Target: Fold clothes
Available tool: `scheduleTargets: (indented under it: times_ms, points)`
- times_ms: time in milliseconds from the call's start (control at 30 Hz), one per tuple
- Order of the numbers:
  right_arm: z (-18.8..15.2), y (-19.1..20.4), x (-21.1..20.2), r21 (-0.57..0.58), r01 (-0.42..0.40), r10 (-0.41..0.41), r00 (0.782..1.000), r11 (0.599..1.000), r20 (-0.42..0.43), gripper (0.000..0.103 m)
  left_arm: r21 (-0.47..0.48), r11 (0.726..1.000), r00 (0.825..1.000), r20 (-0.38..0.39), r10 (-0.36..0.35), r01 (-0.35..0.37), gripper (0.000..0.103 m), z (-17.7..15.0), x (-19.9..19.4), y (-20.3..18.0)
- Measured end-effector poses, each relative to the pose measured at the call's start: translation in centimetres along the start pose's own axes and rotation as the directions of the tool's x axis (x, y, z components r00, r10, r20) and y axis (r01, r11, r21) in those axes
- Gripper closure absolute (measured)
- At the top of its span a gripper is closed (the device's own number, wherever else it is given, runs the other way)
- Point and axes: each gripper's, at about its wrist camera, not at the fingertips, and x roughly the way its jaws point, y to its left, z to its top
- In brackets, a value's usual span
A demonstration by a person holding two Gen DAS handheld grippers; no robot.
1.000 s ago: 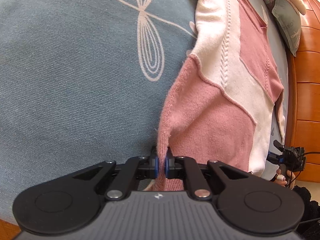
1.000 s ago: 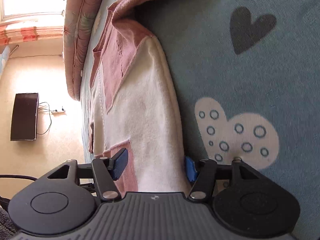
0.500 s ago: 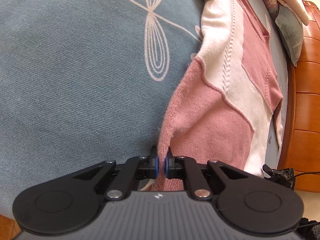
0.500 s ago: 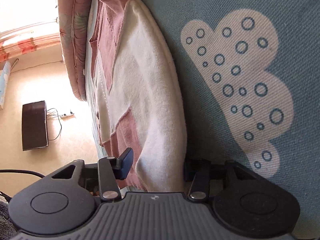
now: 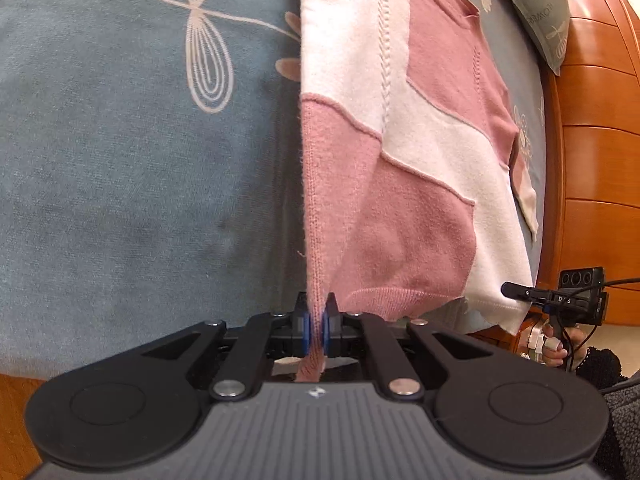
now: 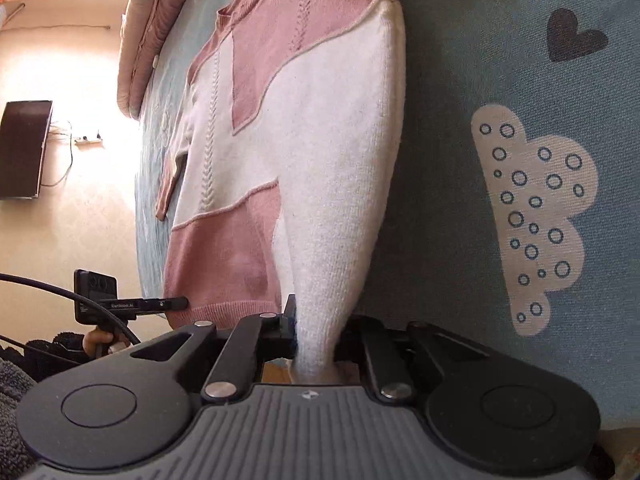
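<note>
Your right gripper [image 6: 316, 334], open a second ago, has just closed onto the sweater's [image 6: 304, 152] cream edge. Your left gripper [image 5: 315, 322] stays clamped on its pink hem; the sweater now lifts off the bedspread [image 5: 120, 160].

A blue-grey bedspread [image 5: 120, 184] stretches ahead of the jaws in both views, printed with a cream dragonfly [image 5: 206, 52] up and to the left of one pair, and with a cream bubble-dotted cloud [image 6: 536, 216] and a dark heart [image 6: 574, 36] to the right of the other. Far ahead and right of the first pair, a grey-green pillow [image 5: 540, 20] leans at an orange wooden headboard [image 5: 596, 152]. Far left of the second pair, a dark flat screen [image 6: 24, 148] and a white power strip [image 6: 89, 141] sit by the pale wall, with a rolled pink floral quilt [image 6: 156, 20] along the bed's far edge.
</note>
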Motion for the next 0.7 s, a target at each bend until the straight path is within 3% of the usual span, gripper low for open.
scheduleTargets:
  times_ms: [100, 133, 267, 333, 400, 500, 600, 700]
  points:
    - [-1.1, -0.4, 0.8, -0.011, 0.117, -0.117, 0.991, 0.993, -0.063, 0.088, -0.027, 0.998, 0.997, -0.046, 0.055, -0.056, 0.098, -0.7, 1.2, 1.7]
    - [-1.3, -0.5, 1.2, -0.023, 0.166, -0.168, 0.982, 0.986, -0.084, 0.083, -0.049, 0.996, 0.995, -0.065, 0.074, -0.077, 0.098, -0.7, 1.7, 2.5]
    - [-3.1, -1.2, 2.6, -0.103, 0.354, -0.367, 0.914, 0.93, -0.174, 0.078, -0.039, 0.985, 0.979, -0.12, 0.165, -0.171, 0.095, -0.9, 2.5, 3.5]
    - [-3.8, -1.4, 1.7, -0.101, 0.387, -0.399, 0.903, 0.916, -0.16, 0.078, 0.005, 0.98, 0.971, -0.134, 0.198, -0.199, 0.095, -1.4, 1.9, 3.0]
    - [-3.5, -1.1, 0.2, -0.072, 0.403, -0.408, 0.908, 0.912, -0.097, 0.078, 0.044, 0.975, 0.969, -0.117, 0.22, -0.216, 0.095, -1.4, 0.9, 2.2]
    - [-1.9, 0.4, -1.7, -0.06, 0.405, -0.403, 0.914, 0.912, 0.036, 0.076, 0.107, 0.97, 0.975, -0.022, 0.222, -0.218, 0.095, 0.8, -0.4, -0.1]
    - [0.3, 2.7, -1.9, -0.151, 0.402, -0.377, 0.911, 0.903, 0.167, 0.071, 0.213, 0.954, 0.976, 0.093, 0.196, -0.212, 0.089, 3.5, -0.7, -2.8]
    - [1.9, 5.3, 0.5, -0.302, 0.426, -0.369, 0.901, 0.853, 0.227, 0.066, 0.375, 0.895, 0.966, 0.176, 0.187, -0.242, 0.081, 5.4, 1.5, -6.2]
